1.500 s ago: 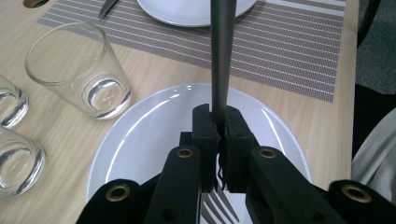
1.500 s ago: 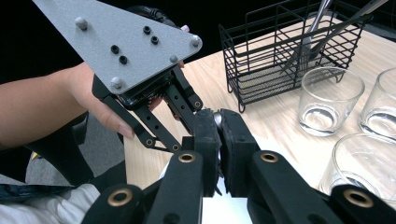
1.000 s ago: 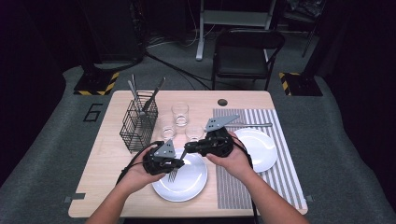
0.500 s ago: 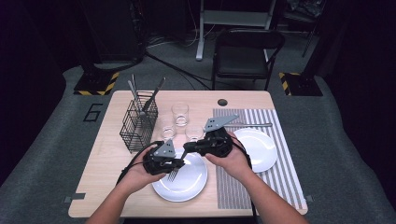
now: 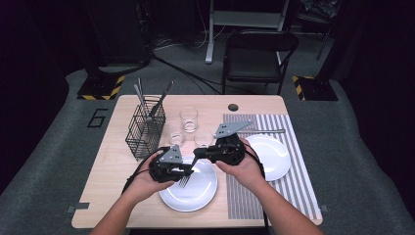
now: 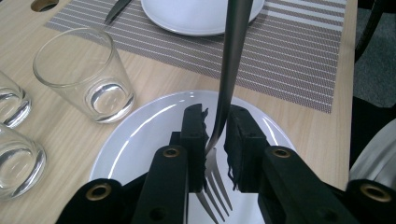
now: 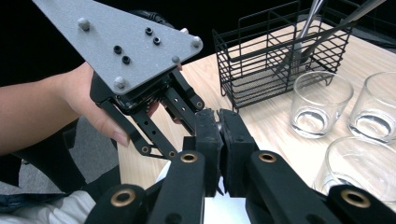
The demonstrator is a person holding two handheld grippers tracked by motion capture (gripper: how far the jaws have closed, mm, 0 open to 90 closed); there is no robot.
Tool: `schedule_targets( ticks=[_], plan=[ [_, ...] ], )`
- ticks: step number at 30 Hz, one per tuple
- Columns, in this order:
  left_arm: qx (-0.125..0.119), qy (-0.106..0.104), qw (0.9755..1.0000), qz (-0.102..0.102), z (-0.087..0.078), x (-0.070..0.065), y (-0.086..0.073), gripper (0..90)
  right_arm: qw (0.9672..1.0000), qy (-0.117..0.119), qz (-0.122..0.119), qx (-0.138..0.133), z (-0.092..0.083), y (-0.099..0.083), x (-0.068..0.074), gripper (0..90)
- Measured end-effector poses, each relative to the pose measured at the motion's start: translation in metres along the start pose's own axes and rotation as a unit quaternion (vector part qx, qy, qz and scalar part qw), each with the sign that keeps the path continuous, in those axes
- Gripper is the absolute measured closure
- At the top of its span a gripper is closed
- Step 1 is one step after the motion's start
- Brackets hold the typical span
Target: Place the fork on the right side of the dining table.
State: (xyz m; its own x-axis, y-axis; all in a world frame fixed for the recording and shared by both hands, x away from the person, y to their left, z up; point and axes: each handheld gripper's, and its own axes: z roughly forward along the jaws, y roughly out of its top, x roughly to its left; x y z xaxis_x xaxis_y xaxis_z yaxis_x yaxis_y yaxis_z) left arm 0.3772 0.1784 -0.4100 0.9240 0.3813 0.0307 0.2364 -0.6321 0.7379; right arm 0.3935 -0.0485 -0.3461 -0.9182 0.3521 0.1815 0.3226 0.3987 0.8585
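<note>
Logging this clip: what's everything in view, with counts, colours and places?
table: one, light wood, centre
basket: one, black wire, table's left
cutlery: a few pieces, metal, upright in basket
glasses: three, clear, right of the basket
plates: two, white, one near centre, one on the placemat
placemat: one, grey striped, table's right
knife: one, metal, on placemat beyond the plate
fork: one, metal, over the near plate
chair: one, black, behind table
left gripper: black, jaws just been opening, fork's neck loose between them
right gripper: black, shut on the fork's handle
hands: two, one on each gripper
</note>
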Motion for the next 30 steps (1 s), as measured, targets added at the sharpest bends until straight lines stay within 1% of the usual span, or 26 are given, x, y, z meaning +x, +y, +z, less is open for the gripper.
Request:
schedule_targets(
  ticks=[3,5,10,12,13,15,17,18,19,20,22,24,25,26,28,29,30],
  plan=[
    [-0.002,0.000,1.0000,-0.003,0.000,0.000,0.000,72.1,1.0000,-0.004,0.000,-0.001,-0.002,0.000,-0.001,87.3],
    [-0.005,-0.001,1.0000,-0.001,0.000,0.000,0.000,70.1,1.0000,-0.006,0.000,-0.002,-0.004,0.001,-0.001,87.3],
    [-0.011,-0.002,0.9999,-0.010,-0.002,0.002,-0.001,61.3,0.9998,-0.017,-0.003,0.001,-0.009,0.003,0.000,87.3],
    [-0.015,0.000,0.9997,-0.017,-0.002,0.002,-0.002,59.3,0.9998,-0.020,-0.002,0.003,-0.011,0.002,0.000,87.2],
    [-0.015,-0.002,0.9997,-0.020,-0.003,0.003,-0.002,57.8,0.9998,-0.021,-0.001,0.003,-0.012,0.002,0.000,87.3],
    [-0.018,-0.002,0.9996,-0.023,-0.003,0.004,-0.002,54.8,0.9997,-0.025,-0.005,0.004,-0.014,0.001,-0.001,87.2],
    [-0.019,-0.002,0.9996,-0.023,-0.003,0.004,-0.003,53.6,0.9996,-0.030,0.000,0.003,-0.016,0.001,-0.002,87.2],
    [-0.016,-0.005,0.9995,-0.027,-0.003,0.004,-0.003,53.0,0.9995,-0.030,-0.001,0.004,-0.017,0.000,-0.003,87.2],
    [-0.016,-0.006,0.9994,-0.029,-0.003,0.005,-0.003,52.4,0.9994,-0.033,0.004,0.003,-0.019,0.000,-0.003,87.2],
    [-0.019,-0.003,0.9993,-0.031,-0.003,0.005,-0.004,52.0,0.9994,-0.035,0.005,0.004,-0.020,0.000,-0.004,87.2],
    [-0.018,-0.004,0.9993,-0.032,-0.005,0.007,-0.005,51.3,0.9992,-0.039,0.005,0.004,-0.022,0.000,-0.004,87.2],
    [-0.017,0.001,0.9993,-0.034,-0.005,0.007,-0.005,51.1,0.9991,-0.042,0.005,0.004,-0.025,0.001,-0.004,87.2],
    [-0.021,0.003,0.9991,-0.036,-0.005,0.008,-0.006,51.1,0.9990,-0.044,0.008,0.005,-0.027,0.001,-0.004,87.2],
    [-0.019,0.002,0.9992,-0.035,-0.006,0.009,-0.006,51.1,0.9989,-0.046,0.005,0.004,-0.028,0.001,-0.004,87.2],
    [-0.022,0.006,0.9990,-0.039,-0.006,0.009,-0.007,51.1,0.9987,-0.050,0.005,0.004,-0.032,0.001,-0.005,87.2],
    [-0.018,0.006,0.9991,-0.038,-0.007,0.010,-0.007,51.1,0.9986,-0.053,0.005,0.004,-0.033,0.001,-0.005,87.2],
    [-0.022,0.008,0.9989,-0.041,-0.007,0.010,-0.008,51.1,0.9985,-0.054,0.004,0.005,-0.035,0.000,-0.005,87.2]
  ],
)
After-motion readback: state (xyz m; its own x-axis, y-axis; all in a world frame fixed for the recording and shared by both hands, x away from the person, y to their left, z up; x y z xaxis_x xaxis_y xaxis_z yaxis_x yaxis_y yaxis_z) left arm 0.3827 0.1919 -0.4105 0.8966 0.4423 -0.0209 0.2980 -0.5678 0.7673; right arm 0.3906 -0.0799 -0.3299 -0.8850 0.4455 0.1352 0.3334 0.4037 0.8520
